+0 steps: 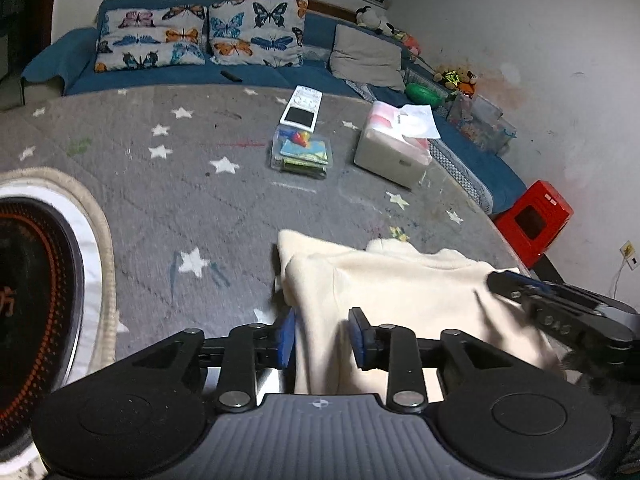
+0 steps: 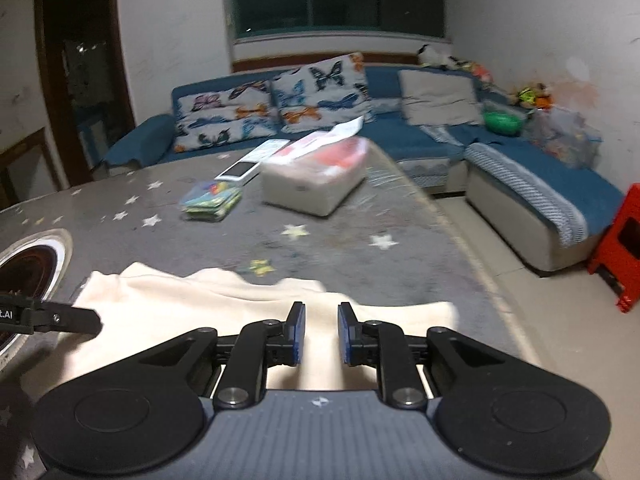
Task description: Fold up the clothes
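Lying on the near part of a grey bench (image 1: 168,200) with a star-patterned cover, a cream garment (image 1: 400,292) is spread partly flat, with one folded edge turned up on its left side. The left tongs (image 1: 322,338) stand partly parted, their blue pads on either side of a raised fold of the cream cloth; whether the pads press on the fabric I cannot tell. The right tongs (image 2: 321,334) also sit with a narrow gap between the blue pads, over the near edge of the garment (image 2: 224,304), and I cannot tell if any cloth is pinched there. In the left wrist view the right tongs (image 1: 516,282) reach in from the right, resting over the garment's far right corner. In the right wrist view the left tongs (image 2: 80,320) come in from the left edge over the cloth.

Further back on the bench lie a white box (image 1: 390,152) with papers on top, a clear plastic case (image 1: 302,152) with coloured items, and a white tablet-like device (image 1: 301,106). A round cooktop (image 1: 36,312) is set in the bench at the left. Behind the bench stands a blue sofa (image 1: 256,76) with butterfly pillows (image 1: 200,36) and a grey pillow (image 1: 366,56). A red stool (image 1: 534,220) stands by the wall at the right.
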A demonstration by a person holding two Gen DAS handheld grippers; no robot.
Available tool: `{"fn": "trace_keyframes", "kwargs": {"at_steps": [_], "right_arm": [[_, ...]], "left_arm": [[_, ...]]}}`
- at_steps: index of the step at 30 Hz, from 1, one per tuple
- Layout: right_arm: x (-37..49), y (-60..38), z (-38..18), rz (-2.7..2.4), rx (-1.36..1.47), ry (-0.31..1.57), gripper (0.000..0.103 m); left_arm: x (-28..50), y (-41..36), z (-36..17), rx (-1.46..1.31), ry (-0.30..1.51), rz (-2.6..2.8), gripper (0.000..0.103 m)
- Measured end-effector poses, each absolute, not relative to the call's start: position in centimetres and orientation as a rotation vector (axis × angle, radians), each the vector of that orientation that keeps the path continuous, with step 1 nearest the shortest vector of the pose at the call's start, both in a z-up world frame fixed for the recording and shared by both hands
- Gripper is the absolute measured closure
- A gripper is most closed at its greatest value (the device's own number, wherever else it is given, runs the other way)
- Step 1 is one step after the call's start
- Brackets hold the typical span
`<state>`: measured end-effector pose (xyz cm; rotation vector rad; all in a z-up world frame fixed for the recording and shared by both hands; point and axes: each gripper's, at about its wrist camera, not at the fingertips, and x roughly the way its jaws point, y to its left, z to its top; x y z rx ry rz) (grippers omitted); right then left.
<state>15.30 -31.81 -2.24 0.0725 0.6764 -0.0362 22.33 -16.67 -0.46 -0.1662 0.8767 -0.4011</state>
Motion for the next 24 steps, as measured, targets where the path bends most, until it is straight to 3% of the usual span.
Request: {"fn": "trace_keyframes", "kwargs": {"at_steps": [8, 12, 24], "right_arm": [[17.1, -30.7, -3.7, -0.024, 0.054, 0.709, 0.08], [16.3, -30.6, -3.2, -0.013, 0.045, 0.699, 0.063], [10.8, -29.7, -2.2, 0.031, 0.054, 0.689, 0.059]], "left_arm": [[23.4, -17.2, -0.6, -0.122, 0.876, -0.376, 0.059], [23.3, -17.4, -0.9, -0.106, 0.876, -0.378, 0.053], [20.2, -17.8, 0.1, -0.046, 0.837, -0.39, 0.039]]}}
